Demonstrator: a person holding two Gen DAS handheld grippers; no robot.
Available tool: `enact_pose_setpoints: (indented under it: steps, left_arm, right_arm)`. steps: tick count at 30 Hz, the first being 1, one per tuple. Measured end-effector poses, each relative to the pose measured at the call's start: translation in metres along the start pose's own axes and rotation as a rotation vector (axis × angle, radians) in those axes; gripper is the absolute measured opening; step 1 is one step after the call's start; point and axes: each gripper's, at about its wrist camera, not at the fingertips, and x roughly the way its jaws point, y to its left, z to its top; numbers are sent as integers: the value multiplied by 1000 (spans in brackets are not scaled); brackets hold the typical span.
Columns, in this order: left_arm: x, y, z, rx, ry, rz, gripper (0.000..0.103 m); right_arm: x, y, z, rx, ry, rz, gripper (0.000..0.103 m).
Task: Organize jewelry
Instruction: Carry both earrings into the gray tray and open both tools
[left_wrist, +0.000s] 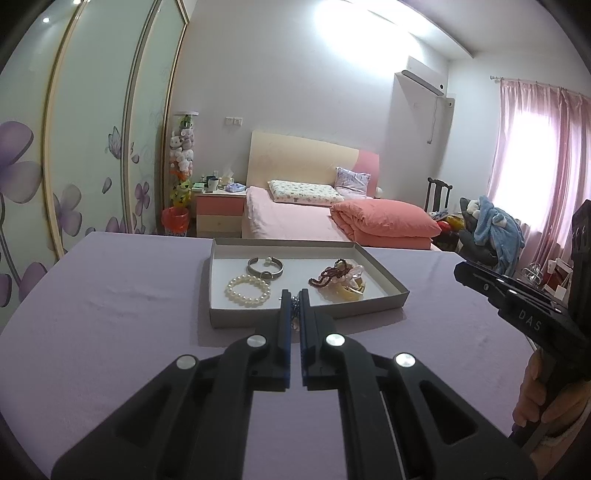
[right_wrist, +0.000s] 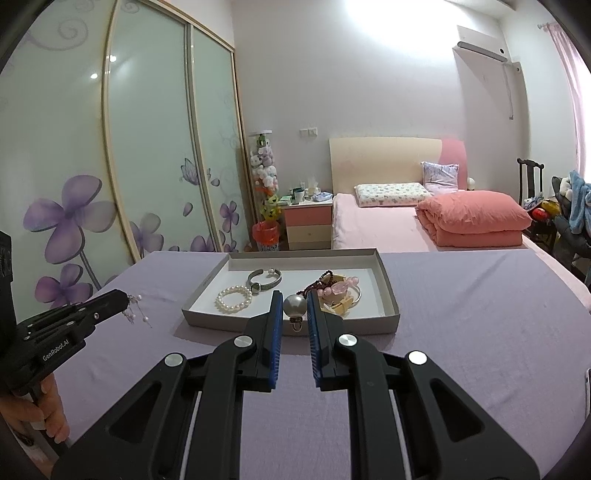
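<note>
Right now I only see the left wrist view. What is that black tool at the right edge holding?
Observer: The right gripper is shut on a large grey pearl-like ball pendant.
Operator: And the dark sliver between my own jaws?
Observer: A thin dangling earring with tiny white beads, hanging from the left gripper.
Operator: Anything under that ball?
Observer: A small metal ring hangs below it.
</note>
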Motion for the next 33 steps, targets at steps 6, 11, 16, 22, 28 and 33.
enact_pose_setpoints:
  steps: [6, 11, 16, 22, 28, 33]
  left_arm:
    - [5, 1, 16, 2, -39, 5, 5]
    - [19, -2, 36, 26, -82, -5, 5]
    - [44, -6, 53, 38, -96, -21, 5]
    - [87, 4, 70, -8, -99, -24, 5]
    - [130, 12, 68, -41, -80, -9, 5]
    - [156, 17, 58, -47, -59, -7, 5]
  right_arm:
    - [1, -2, 18, -8, -61, -19, 14]
    - [13, -3, 34, -16, -101, -25, 14]
    - [35, -5, 52, -20, -129, -25, 14]
    - [72, -13, 63, -19, -139, -14, 14]
    - [120, -24, 52, 13, -87, 10, 14]
    - [148, -32, 39, 53, -37, 33, 14]
